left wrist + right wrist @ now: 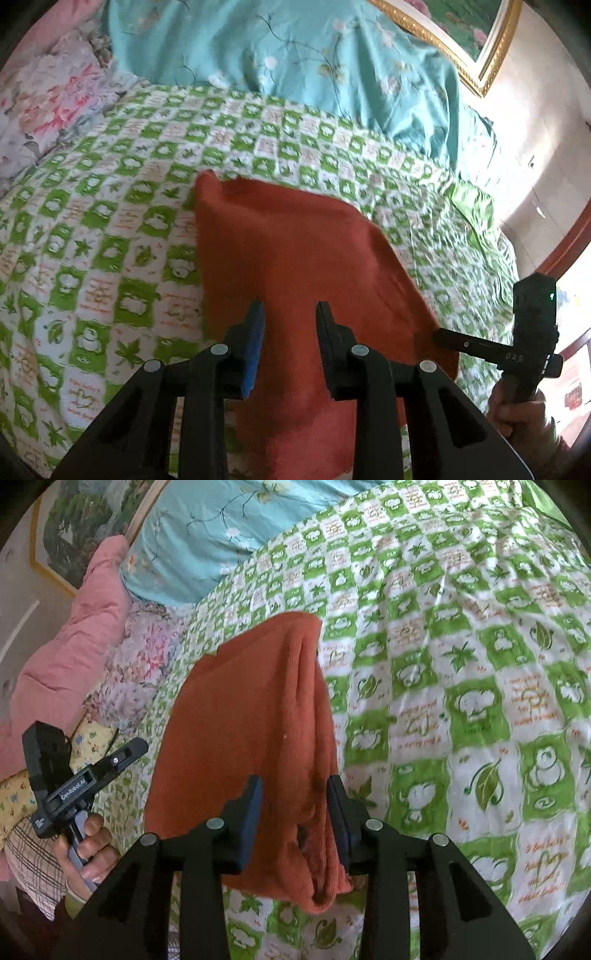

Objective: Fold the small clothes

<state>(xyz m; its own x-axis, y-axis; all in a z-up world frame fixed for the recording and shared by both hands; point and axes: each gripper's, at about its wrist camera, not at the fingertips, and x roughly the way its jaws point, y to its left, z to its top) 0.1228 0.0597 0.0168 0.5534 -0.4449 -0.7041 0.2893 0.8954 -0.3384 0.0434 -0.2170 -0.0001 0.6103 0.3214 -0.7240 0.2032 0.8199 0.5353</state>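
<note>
orange cloth (255,716) on bed, both grippers seemingly open.

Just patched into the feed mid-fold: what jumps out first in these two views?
The rust-orange garment dominates, lying folded on the green-and-white checked bedspread at the centre of both views. Each open claw, left and right, hovers over its near end. Behind, a turquoise floral quilt is heaped at the bed's far side.
</note>
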